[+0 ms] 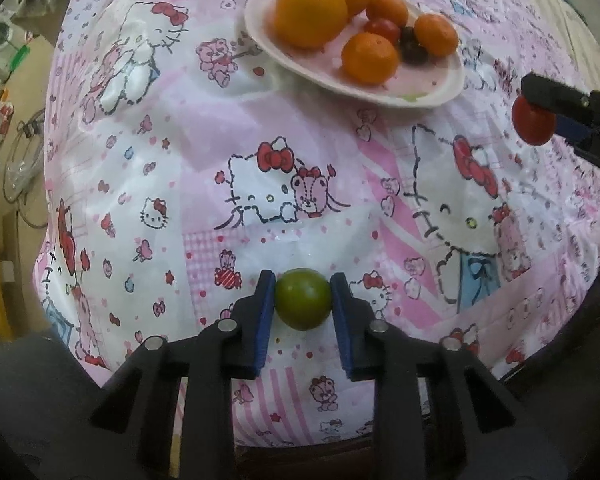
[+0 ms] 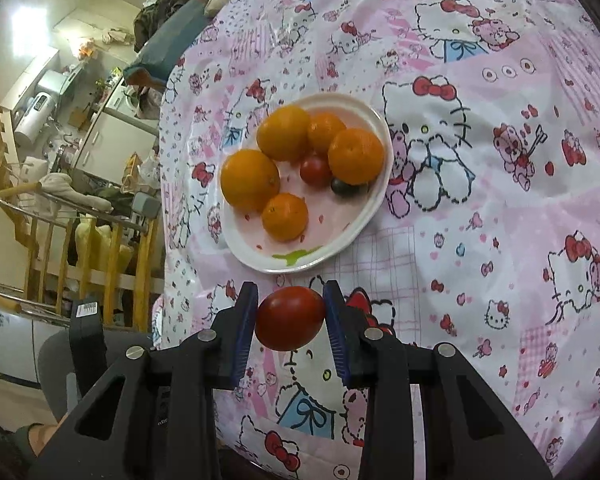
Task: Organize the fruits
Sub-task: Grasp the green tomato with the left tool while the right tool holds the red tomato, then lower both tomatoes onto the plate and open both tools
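I am gripping a green fruit (image 1: 303, 299) between the blue pads of my left hand-held gripper (image 1: 303, 300), above the patterned cloth on the surface (image 1: 260, 140). My right hand-held gripper (image 2: 290, 318) is clamping a red tomato (image 2: 290, 317) just short of the white plate (image 2: 370, 208), which is carrying five oranges (image 2: 250, 179), a small tomato and a dark fruit.

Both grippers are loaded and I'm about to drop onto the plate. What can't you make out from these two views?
- Dark fruit: kind unclear in both views; oranges hide part.
- Right gripper: cut off by the left view's edge.
- Under the green fruit and red tomato: table contact unclear.
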`<state>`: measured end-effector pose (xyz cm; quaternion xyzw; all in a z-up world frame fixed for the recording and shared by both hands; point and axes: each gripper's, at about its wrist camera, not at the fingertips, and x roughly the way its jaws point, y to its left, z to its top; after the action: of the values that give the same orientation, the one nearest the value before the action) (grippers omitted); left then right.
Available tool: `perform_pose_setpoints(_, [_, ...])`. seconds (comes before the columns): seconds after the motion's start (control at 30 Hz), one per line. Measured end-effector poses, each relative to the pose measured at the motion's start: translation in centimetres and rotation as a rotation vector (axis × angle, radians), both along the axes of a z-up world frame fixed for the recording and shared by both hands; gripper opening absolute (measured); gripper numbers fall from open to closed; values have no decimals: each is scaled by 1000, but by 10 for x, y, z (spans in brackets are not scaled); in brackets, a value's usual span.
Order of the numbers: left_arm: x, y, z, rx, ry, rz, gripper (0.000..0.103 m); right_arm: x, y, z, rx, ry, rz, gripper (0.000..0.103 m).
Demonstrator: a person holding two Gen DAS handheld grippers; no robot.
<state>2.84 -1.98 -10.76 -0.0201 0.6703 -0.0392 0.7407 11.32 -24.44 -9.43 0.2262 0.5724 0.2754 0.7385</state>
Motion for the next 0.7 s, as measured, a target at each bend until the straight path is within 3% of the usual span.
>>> perform_pose_setpoints(0.17, [17,5,29,-27,-70,18,24,5,-1,7,15,-16,-9,35])
perform_pose_setpoints(0.37, [64,3,64,-62,-157,17,24,23,-1,15,15,-37,-31,35])
perform_pose_setpoints(0.53, [104,3,56,-92,-147,40,24,43,3,16,-10,-61,-40,35])
perform_pose_setpoints(0.7, [125,0,29,-87,-107,55,24,61,15,6,-75,-85,-38,35])
